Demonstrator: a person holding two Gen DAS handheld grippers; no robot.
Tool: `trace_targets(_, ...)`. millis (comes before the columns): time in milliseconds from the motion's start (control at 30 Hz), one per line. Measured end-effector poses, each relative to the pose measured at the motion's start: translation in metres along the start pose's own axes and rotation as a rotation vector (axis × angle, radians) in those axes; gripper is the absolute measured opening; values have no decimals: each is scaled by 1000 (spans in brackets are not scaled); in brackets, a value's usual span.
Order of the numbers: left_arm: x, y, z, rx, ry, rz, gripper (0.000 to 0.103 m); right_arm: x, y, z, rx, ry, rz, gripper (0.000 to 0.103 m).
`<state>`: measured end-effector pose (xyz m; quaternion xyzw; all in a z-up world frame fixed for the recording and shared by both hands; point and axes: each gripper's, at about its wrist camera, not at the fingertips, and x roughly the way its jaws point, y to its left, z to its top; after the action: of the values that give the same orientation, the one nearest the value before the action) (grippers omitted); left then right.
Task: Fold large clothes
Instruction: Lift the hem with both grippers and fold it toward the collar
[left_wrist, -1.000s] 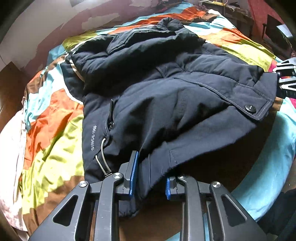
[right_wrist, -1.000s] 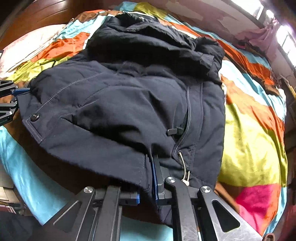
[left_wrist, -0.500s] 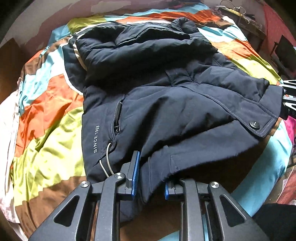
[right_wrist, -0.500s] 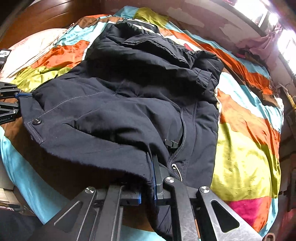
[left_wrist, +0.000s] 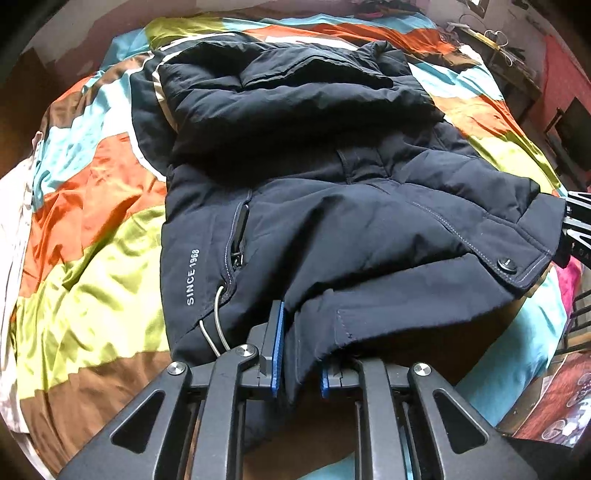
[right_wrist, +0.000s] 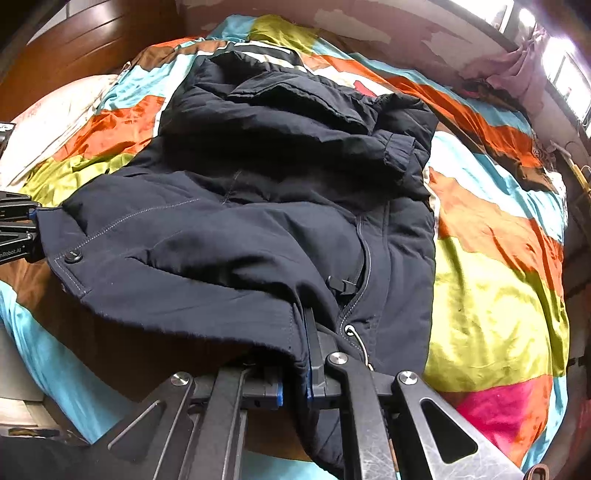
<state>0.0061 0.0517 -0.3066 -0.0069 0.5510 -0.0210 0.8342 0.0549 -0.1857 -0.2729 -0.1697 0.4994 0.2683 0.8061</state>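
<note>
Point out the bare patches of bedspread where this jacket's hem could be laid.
Free: the bedspread strip between jacket and the white bedding at the edge; also the yellow and pink stretch on the jacket's opposite side. Crowded: the middle, under the jacket.

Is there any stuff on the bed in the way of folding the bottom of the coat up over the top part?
Nothing visible blocks it. Both grippers, left gripper and right gripper, already have the hem of the dark jacket between their pads, the left's jaws closing. Ahead lie only the jacket's folded sleeves and the colourful bedspread.

Window glare upper right, fisheye-warped edges.
</note>
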Motion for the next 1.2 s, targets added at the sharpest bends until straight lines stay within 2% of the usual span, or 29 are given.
trace_targets(700, -18, 11, 32, -95, -24, 5, 10, -4, -18, 46, -14, -27, 55, 7)
trace_targets(900, -21, 16, 46, -140, -25, -6, 9, -6, -29, 52, 19, -32, 102, 7)
trace_targets(1200, -29, 23, 74, -157, -52, 21, 8, -10, -41, 73, 15, -68, 139, 6)
